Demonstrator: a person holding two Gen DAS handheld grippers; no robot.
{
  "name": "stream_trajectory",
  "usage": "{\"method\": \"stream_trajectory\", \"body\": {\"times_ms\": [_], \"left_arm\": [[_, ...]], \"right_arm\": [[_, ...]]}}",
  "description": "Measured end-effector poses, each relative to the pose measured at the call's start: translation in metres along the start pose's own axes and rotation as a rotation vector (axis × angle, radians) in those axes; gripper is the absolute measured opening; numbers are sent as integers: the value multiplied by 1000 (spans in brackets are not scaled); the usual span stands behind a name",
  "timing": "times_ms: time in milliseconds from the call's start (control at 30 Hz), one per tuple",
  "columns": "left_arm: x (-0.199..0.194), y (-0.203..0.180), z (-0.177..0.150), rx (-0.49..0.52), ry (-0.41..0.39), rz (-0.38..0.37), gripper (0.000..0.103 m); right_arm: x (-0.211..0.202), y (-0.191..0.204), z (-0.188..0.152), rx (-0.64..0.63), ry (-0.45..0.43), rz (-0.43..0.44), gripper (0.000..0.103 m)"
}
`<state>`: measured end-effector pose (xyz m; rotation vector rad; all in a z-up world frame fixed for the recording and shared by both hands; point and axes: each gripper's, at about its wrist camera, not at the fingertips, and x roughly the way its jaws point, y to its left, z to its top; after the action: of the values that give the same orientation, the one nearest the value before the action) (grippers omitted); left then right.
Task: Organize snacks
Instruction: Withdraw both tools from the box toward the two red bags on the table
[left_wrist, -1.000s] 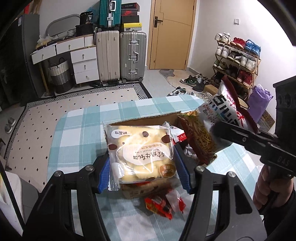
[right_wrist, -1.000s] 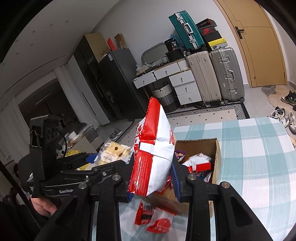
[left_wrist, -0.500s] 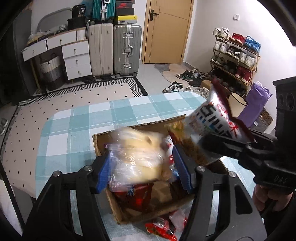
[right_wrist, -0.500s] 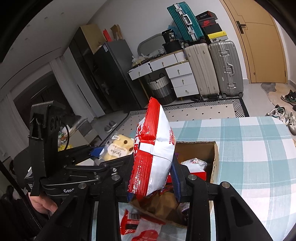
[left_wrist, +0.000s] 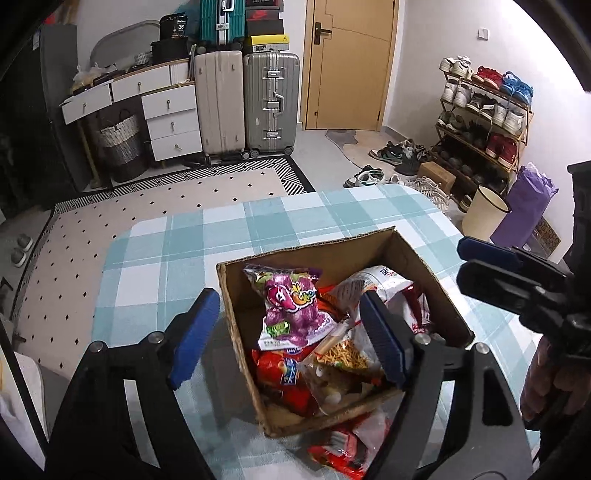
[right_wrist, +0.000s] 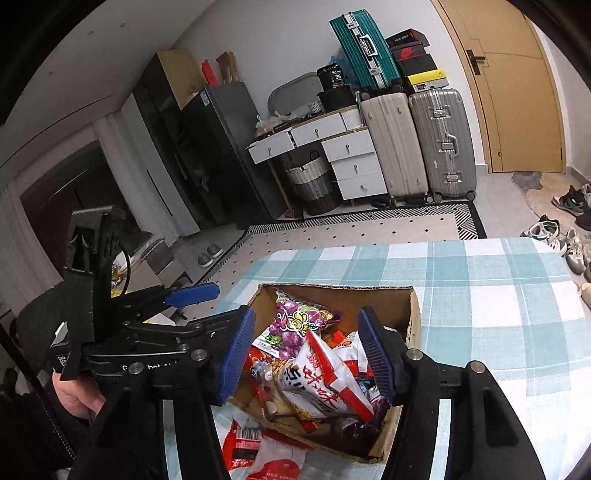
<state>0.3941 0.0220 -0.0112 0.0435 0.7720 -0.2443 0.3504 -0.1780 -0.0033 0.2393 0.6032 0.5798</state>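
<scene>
An open cardboard box (left_wrist: 354, 258) (right_wrist: 343, 295) stands on the checked table, filled with snack packs. A purple bag (left_wrist: 291, 306) (right_wrist: 295, 325) lies on top at the back. The red-and-white bag (right_wrist: 321, 380) (left_wrist: 384, 284) lies inside, and a clear-wrapped bread pack (left_wrist: 328, 387) rests near the front. My left gripper (left_wrist: 288, 328) hovers over the box's near left corner, its jaws opening with nothing pressed between them. My right gripper (right_wrist: 306, 350) hangs just above the red-and-white bag, its jaws also opening and clear of it.
Red packets (left_wrist: 340, 446) (right_wrist: 251, 443) lie on the tablecloth (left_wrist: 221, 229) in front of the box. Beyond the table are suitcases (left_wrist: 269, 103), white drawers (left_wrist: 170, 110), a shoe rack (left_wrist: 484, 122) and a cream bin (left_wrist: 484, 214).
The left jaws widened and the bread pack dropped into the box. The right jaws widened and the red-and-white bag fell into the box. Both grippers came lower over the box.
</scene>
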Motion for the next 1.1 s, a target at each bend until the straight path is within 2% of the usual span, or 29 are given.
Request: {"method": "stream_trajectory", "body": {"times_ms": [67, 367, 767, 1033, 1100], "left_arm": [[-9, 2, -5, -20, -11, 23, 77], [-47, 3, -21, -28, -35, 31, 77], [-107, -6, -59, -37, -70, 75, 85], [-133, -11, -89, -46, -81, 98, 88], [-139, -13, -96, -50, -90, 109, 95]], "right_arm": [[-5, 3, -1, -1, -7, -1, 63], [-31, 21, -6, -22, -32, -4, 64], [-80, 53, -28, -36, -84, -16, 78], [-100, 66, -55, -15, -97, -13, 79], [-105, 68, -63, -4, -104, -10, 80]]}}
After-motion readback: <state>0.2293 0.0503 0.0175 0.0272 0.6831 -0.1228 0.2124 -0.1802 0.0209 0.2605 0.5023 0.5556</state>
